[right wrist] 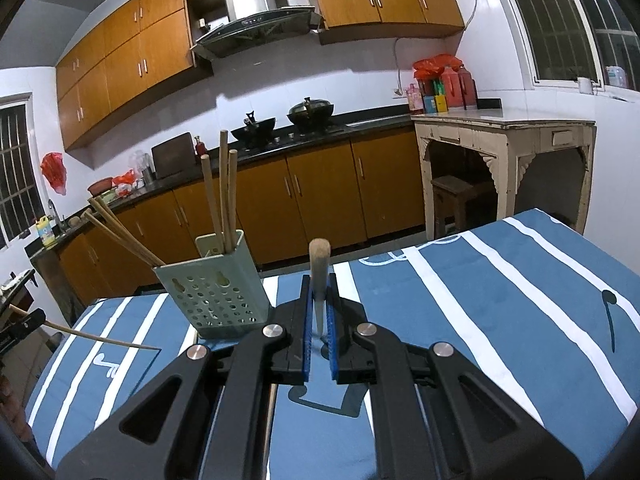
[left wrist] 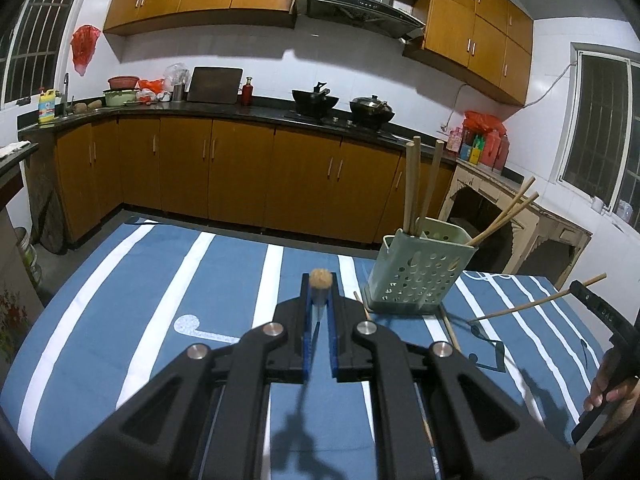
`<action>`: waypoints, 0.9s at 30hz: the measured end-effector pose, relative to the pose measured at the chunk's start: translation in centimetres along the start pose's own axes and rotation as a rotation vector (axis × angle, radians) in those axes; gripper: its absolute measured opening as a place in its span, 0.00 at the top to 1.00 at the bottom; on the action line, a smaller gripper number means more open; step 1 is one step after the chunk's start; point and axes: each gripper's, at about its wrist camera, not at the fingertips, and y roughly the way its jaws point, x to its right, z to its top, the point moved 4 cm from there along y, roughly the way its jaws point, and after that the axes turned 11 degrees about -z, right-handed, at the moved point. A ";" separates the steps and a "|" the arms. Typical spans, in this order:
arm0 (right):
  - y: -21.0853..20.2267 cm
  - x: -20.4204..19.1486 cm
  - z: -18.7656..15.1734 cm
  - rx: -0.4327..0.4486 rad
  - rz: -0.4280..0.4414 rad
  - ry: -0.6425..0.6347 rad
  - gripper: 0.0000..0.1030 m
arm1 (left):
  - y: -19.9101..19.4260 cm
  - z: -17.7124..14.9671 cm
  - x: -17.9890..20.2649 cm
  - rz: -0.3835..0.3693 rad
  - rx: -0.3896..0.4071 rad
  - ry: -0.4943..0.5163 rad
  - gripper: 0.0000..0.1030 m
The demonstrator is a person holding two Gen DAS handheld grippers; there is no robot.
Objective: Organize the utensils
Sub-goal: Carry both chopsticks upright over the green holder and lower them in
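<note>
Over the striped cloth (left wrist: pixel 224 280), both grippers hold chopsticks.
Left gripper (left wrist: pixel 319 300) and right gripper (right wrist: pixel 319 300) each clamp one chopstick (left wrist: pixel 318 280) near the holder (left wrist: pixel 416 276).

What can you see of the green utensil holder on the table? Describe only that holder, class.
The utensil holder is a pale green box, seemingly plastic, open-topped, with rows of round holes in its front wall and a raised back panel. It stands upright on the blue striped tablecloth. Inside, three thick wooden sticks stand nearly upright at the back, while thinner chopsticks lean out over one side. A loose chopstick lies on the cloth at its base. Neither tool touches it.
</note>
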 end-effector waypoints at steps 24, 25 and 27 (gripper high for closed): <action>-4.9 -5.9 9.4 0.172 0.281 0.057 0.93 | -2.5 8.7 6.7 -0.160 0.189 0.051 0.92; -5.0 -6.1 9.9 0.191 0.282 0.056 0.93 | -2.6 9.4 7.4 -0.170 0.214 0.052 0.93; -5.5 -7.1 10.9 0.250 0.275 0.046 0.93 | -2.9 10.8 8.8 -0.184 0.268 0.054 0.93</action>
